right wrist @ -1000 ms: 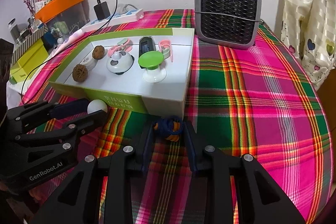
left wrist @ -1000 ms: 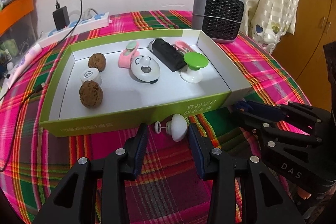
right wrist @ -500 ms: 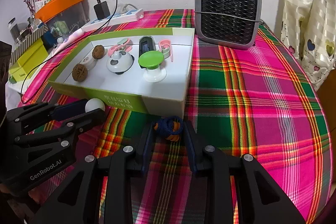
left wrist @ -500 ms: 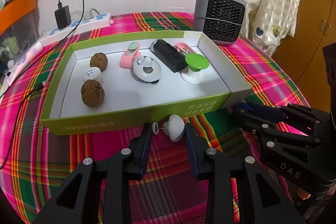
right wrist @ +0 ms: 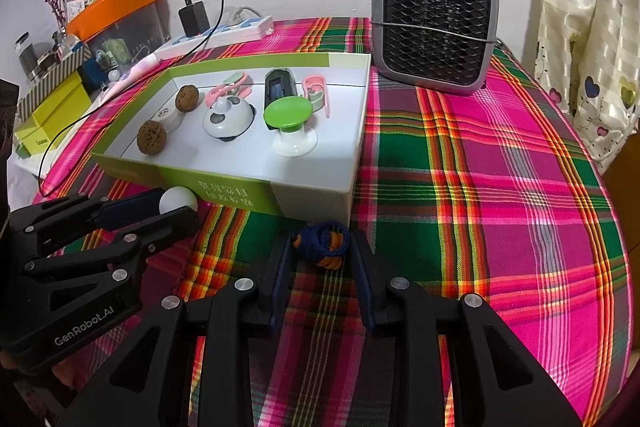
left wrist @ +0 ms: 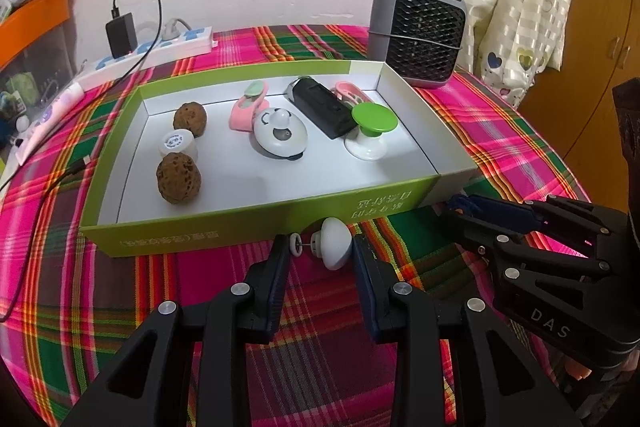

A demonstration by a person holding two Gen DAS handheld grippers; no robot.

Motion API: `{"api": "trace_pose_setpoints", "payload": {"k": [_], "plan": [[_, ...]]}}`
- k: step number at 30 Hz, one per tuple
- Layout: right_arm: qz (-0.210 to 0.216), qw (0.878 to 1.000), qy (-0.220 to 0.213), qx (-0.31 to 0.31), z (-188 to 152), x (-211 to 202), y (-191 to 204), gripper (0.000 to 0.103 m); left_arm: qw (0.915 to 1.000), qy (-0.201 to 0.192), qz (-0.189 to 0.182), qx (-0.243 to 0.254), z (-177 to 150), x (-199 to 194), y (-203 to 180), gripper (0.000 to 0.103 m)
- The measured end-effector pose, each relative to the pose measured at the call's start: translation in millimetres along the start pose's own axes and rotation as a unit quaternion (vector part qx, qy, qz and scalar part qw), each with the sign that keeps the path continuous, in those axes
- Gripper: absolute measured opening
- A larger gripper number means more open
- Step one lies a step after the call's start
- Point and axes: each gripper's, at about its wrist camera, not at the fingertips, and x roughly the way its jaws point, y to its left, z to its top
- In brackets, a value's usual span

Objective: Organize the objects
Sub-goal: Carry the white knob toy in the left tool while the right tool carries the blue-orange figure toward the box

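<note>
— While the left gripper sits low in the frame's centre, what is it clamped on?
— A white knob, dome-shaped, with a thin pin and small disc, just before the green box.
— And the right gripper?
— Fingers pinched on a dark blue cord bundle with orange beads, lower centre, on the plaid cloth.
</note>
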Motion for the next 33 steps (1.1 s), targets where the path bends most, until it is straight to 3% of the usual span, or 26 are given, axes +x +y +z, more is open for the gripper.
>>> {"api": "trace_pose_setpoints", "payload": {"k": [33], "plan": [[0.013,1.000,-0.013,-0.008,-5,-11,14,0.030,0.9998,-0.019,0.006,-0.004,-5,-21,2,0.030]]}}
